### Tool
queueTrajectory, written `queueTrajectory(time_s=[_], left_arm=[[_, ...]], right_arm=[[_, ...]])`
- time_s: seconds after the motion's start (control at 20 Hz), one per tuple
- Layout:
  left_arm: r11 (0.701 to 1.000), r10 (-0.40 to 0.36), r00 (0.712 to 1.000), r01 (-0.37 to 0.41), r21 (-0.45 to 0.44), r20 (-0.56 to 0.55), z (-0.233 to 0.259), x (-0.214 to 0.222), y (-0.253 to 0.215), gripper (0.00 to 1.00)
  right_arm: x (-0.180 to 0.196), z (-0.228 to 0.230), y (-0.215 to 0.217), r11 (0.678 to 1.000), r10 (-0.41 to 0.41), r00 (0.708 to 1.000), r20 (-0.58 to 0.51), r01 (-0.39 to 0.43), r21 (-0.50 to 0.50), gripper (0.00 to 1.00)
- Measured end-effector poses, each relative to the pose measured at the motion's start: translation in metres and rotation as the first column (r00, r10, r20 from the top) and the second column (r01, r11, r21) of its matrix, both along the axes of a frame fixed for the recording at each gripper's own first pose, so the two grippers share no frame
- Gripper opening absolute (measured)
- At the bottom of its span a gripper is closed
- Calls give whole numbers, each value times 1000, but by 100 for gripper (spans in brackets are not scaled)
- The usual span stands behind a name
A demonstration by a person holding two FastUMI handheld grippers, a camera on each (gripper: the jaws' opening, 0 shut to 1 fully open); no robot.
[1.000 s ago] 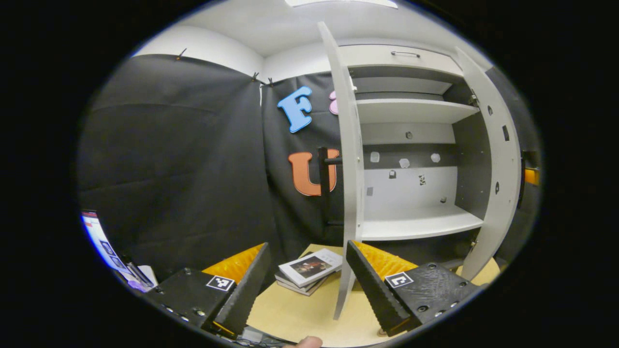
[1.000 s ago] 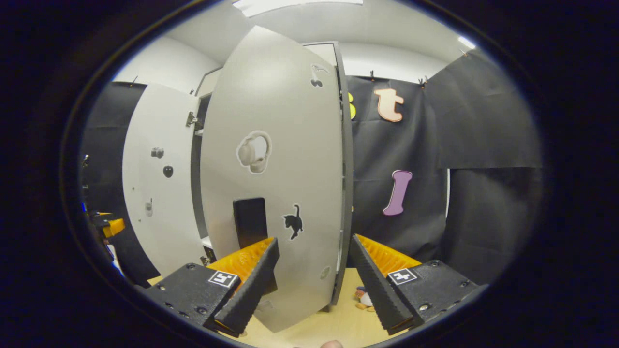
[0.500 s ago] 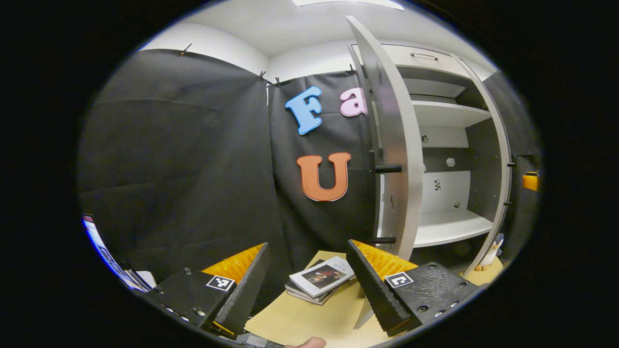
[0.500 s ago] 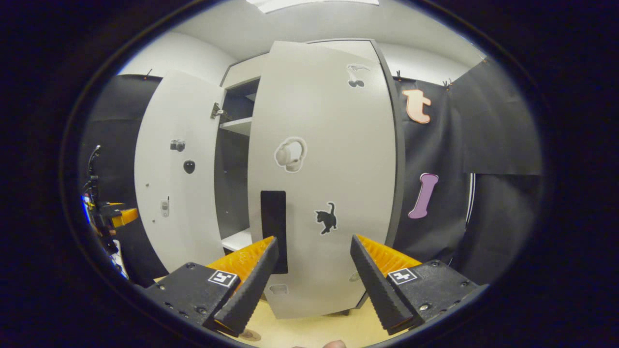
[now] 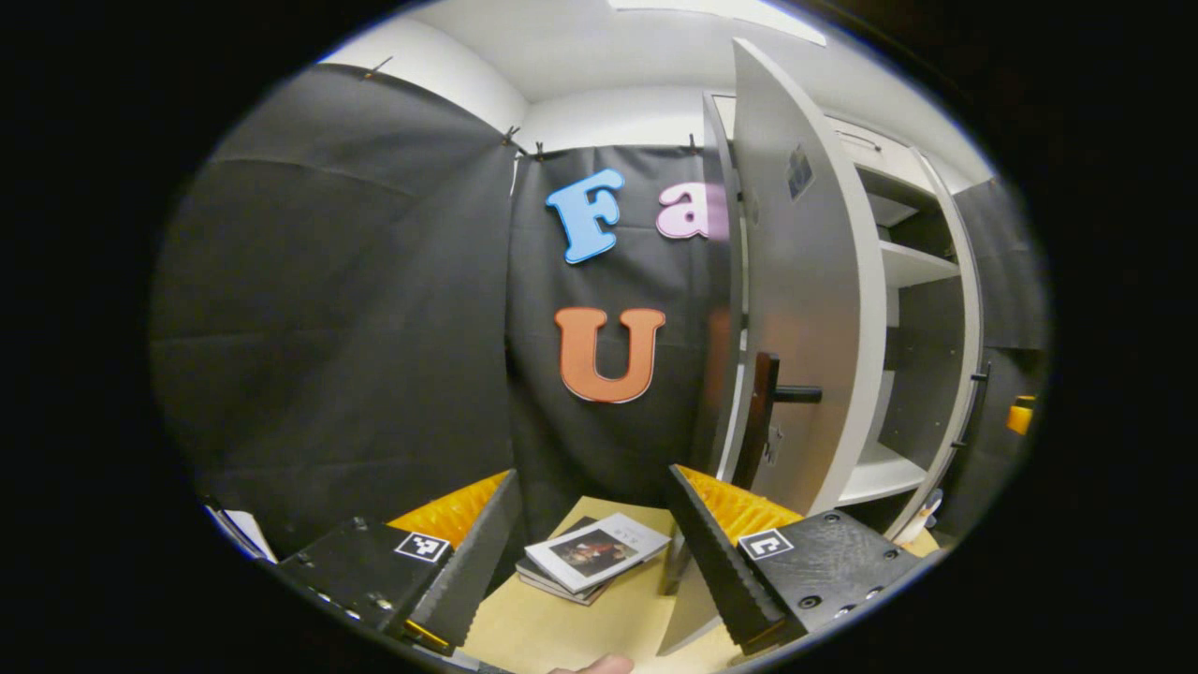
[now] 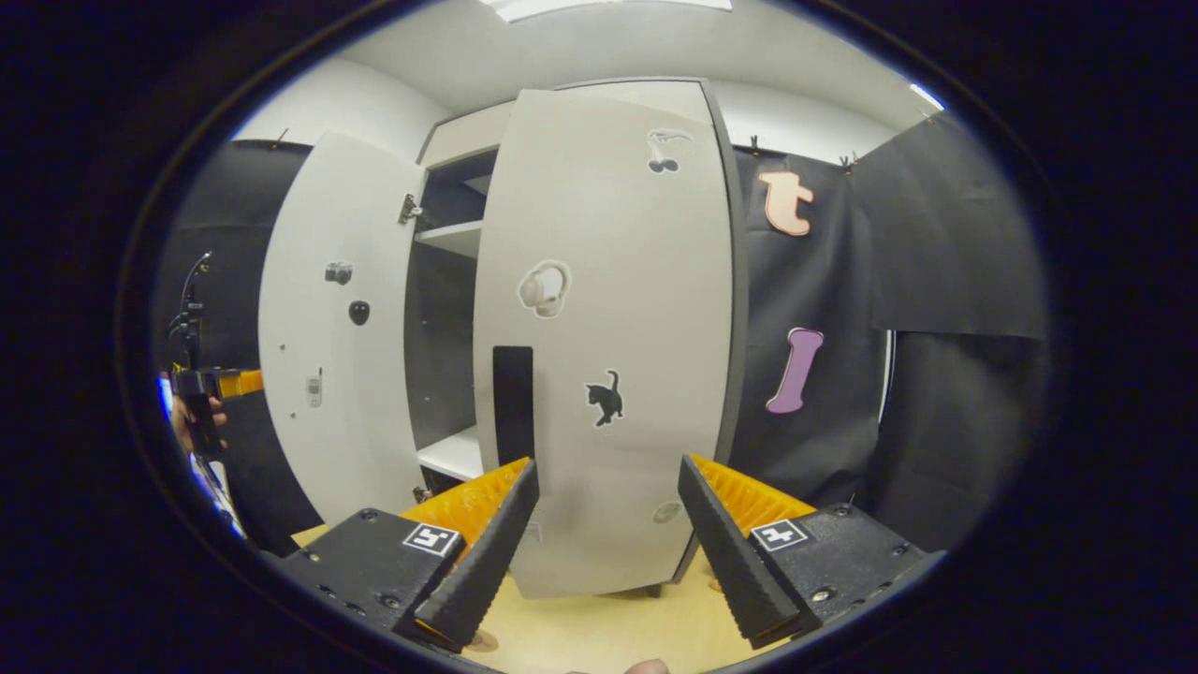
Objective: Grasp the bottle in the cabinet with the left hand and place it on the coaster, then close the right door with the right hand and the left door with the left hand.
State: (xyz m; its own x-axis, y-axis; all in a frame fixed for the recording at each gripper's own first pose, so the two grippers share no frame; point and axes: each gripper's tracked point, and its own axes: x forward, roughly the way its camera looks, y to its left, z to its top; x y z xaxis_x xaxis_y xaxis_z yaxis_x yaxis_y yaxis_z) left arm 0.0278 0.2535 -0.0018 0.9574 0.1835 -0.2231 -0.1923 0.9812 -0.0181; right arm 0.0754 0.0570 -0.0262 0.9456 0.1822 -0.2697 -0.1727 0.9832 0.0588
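In the right gripper view the tall white two-door cabinet (image 6: 449, 234) stands on the pale wooden worktop (image 6: 608, 632). Its right door (image 6: 608, 356), a flat white panel with one black upright handle (image 6: 512, 402), looks nearly shut. Four stickers show on it: a pair of cherries near the top, a headphone shape, a black cat, and one faint round mark low down. The left door (image 6: 323, 318), also white, stands swung wide, with three small stickers on its inner face. Between the two doors a dark gap shows two white shelves (image 6: 454, 239), one high and one low.

The right claw (image 6: 606, 552) hangs open in front of the right door, both fingers apart and gripping nothing; whether they touch the panel cannot be told. At the far left of this view a hand (image 6: 182, 417) holds the other gripper beside the open left door.

In the left gripper view the left claw (image 5: 590, 552) is likewise open and empty, poised over the worktop. The left door's outer face and its black handle (image 5: 763, 417) rise just behind the claw's right finger. A small stack of books (image 5: 590, 554) lies on the worktop between the fingers, farther off. The bottle and the coaster cannot be made out in either view.
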Motion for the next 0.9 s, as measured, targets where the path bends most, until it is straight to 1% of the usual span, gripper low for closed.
queueTrajectory(time_s=[0.05,0.1,0.15,0.2,0.25,0.3,0.35,0.4,0.45,0.5,0.65,0.85,0.9], left_arm=[[1000,-12,1000,12,3,0,1,2,-4,94],[1000,-20,1000,20,8,2,3,5,-7,92],[999,-31,1000,31,10,2,4,6,-10,92],[999,-46,999,46,9,4,6,7,-14,92],[999,-40,999,40,19,-4,5,6,-15,96],[999,-37,999,38,39,-4,5,5,-15,100],[998,-38,999,39,51,-2,6,7,-16,97],[998,-44,999,44,51,-5,6,7,-18,94],[998,-56,998,57,41,-3,7,9,-21,95],[997,-71,997,71,22,-15,4,6,-24,100],[995,-96,995,97,28,-17,8,-1,-30,100],[995,-94,995,95,29,-15,9,-1,-35,100],[994,-105,994,105,18,-18,8,-2,-39,100]], right_arm=[[-3,-2,-5,1000,-7,1000,-3,7,-1,98],[-7,-3,-11,1000,-16,1000,-8,16,-3,95],[-9,-5,-17,1000,-27,1000,-13,27,-4,94],[-11,-6,-24,999,-40,999,-16,40,-2,98],[-12,-6,-30,999,-50,999,-17,50,2,94],[-13,-8,-35,998,-61,998,-18,61,4,98],[-14,-10,-39,998,-66,998,-23,66,5,94],[-15,-12,-42,998,-67,997,-31,67,4,98],[-15,-14,-42,998,-63,997,-35,63,4,98],[-14,-13,-42,998,-55,998,-35,56,5,98],[-10,-13,-40,999,-44,999,-25,44,7,98],[-6,-14,-30,1000,5,1000,-20,-5,-3,98],[-6,-15,-29,1000,11,1000,-18,-11,-7,95]])
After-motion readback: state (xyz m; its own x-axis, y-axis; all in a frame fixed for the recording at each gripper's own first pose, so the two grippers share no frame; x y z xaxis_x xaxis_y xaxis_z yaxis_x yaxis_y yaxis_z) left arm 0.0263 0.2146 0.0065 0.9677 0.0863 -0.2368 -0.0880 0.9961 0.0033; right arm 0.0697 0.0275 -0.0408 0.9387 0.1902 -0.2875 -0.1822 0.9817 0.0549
